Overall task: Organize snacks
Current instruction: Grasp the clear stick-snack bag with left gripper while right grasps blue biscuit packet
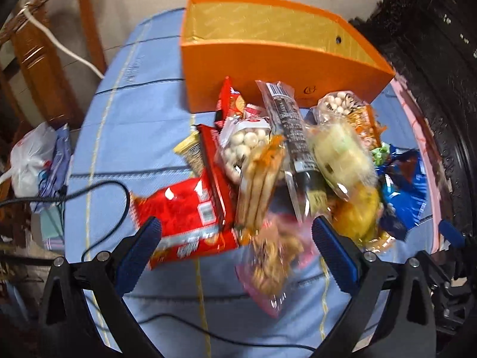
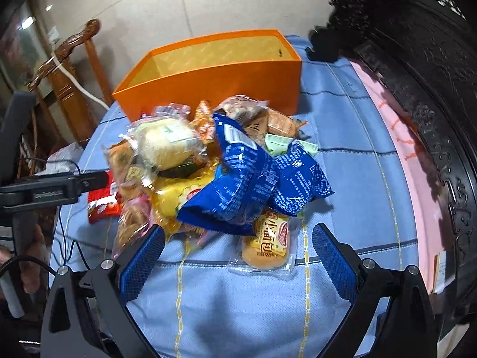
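Orange box (image 1: pixel 268 68) empty | snack pile (image 1: pixel 292 161) beside it; left tool (image 1: pixel 237 234) wide; right tool (image 2: pixel 238 238) wide

The pink packet (image 1: pixel 268 268) between the left tongs (image 1: pixel 235 244) is motion-blurred, its print unreadable.

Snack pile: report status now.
Both hand-held grippers open, left, right. Snack pile unsorted on the cloth. Orange box looks empty. Nothing blocking.
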Demonstrator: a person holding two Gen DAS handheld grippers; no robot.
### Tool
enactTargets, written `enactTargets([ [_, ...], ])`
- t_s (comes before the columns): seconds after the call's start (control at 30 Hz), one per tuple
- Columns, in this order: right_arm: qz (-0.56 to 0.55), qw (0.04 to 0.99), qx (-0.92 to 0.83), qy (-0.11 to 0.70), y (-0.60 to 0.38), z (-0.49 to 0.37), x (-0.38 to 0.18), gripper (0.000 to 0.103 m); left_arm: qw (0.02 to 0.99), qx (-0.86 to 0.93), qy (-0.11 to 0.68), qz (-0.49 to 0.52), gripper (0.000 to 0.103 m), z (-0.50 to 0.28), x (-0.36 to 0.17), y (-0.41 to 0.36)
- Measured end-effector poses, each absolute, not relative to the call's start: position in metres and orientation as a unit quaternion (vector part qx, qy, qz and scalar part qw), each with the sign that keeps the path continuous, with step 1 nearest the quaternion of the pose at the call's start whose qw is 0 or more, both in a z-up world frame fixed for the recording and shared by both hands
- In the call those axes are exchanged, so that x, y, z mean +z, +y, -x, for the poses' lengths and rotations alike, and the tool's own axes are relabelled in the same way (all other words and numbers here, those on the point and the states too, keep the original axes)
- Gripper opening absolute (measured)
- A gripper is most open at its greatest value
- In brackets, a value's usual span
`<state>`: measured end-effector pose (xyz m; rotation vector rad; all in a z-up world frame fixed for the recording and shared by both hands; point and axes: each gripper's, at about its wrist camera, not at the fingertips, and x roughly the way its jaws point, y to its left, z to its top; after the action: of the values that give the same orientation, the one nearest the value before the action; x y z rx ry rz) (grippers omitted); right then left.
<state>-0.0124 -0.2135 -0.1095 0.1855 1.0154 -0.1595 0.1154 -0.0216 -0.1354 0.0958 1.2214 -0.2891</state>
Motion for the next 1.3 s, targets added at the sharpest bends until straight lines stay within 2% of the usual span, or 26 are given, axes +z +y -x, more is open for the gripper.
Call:
enactTargets([
  [0.27, -0.144, 0.847, -0.107, 0.5, -0.226, -0.006, -0.122, 0.099, 0.797, -0.179, 0.574, -0.062, 0.097, -0.139, -0.158, -0.031],
  [0.33, -0.146, 0.847, -0.11, 0.5, -0.225, -0.012, -0.121, 0.099, 0.791, -0.198, 0.577, -0.049, 0.082, -0.144, -0.157, -0.027],
  [0.37, -0.146, 0.847, -0.11, 0.5, -0.224, -0.014, -0.12, 0.099, 0.787, -0.208, 0.58, -0.035, 0.064, -0.147, -0.157, -0.023],
  [0.63, -0.132, 0.848, -0.11, 0.502, -0.21, -0.033, -0.113, 0.099, 0.755, -0.229, 0.614, 0.021, 0.061, -0.155, -0.179, -0.014],
  [0.67, -0.128, 0.848, -0.109, 0.503, -0.209, -0.034, -0.112, 0.099, 0.757, -0.232, 0.611, 0.02, 0.052, -0.154, -0.18, -0.016],
  [0.7, -0.125, 0.846, -0.112, 0.505, -0.207, -0.035, -0.111, 0.099, 0.759, -0.24, 0.606, 0.014, 0.033, -0.153, -0.179, -0.021],
  [0.73, -0.122, 0.846, -0.113, 0.507, -0.207, -0.035, -0.11, 0.099, 0.754, -0.251, 0.607, 0.008, 0.024, -0.153, -0.179, -0.025],
  [0.9, -0.122, 0.84, -0.123, 0.514, -0.214, -0.033, -0.107, 0.098, 0.751, -0.267, 0.603, 0.019, 0.023, -0.15, -0.17, -0.025],
  [1.0, -0.155, 0.832, -0.117, 0.519, -0.223, -0.033, -0.107, 0.088, 0.765, -0.285, 0.577, 0.036, 0.023, -0.143, -0.146, -0.015],
  [1.13, -0.145, 0.828, -0.124, 0.528, -0.219, -0.041, -0.114, 0.082, 0.776, -0.292, 0.558, 0.031, 0.023, -0.139, -0.13, -0.012],
  [1.23, -0.15, 0.809, -0.13, 0.553, -0.22, -0.053, -0.134, 0.065, 0.772, -0.297, 0.561, 0.031, 0.023, -0.137, -0.128, -0.007],
  [1.27, -0.156, 0.805, -0.133, 0.557, -0.222, -0.056, -0.139, 0.057, 0.769, -0.298, 0.565, 0.031, 0.023, -0.136, -0.129, -0.006],
  [1.3, -0.156, 0.807, -0.141, 0.552, -0.224, -0.059, -0.142, 0.055, 0.767, -0.298, 0.567, 0.031, 0.023, -0.138, -0.129, -0.003],
])
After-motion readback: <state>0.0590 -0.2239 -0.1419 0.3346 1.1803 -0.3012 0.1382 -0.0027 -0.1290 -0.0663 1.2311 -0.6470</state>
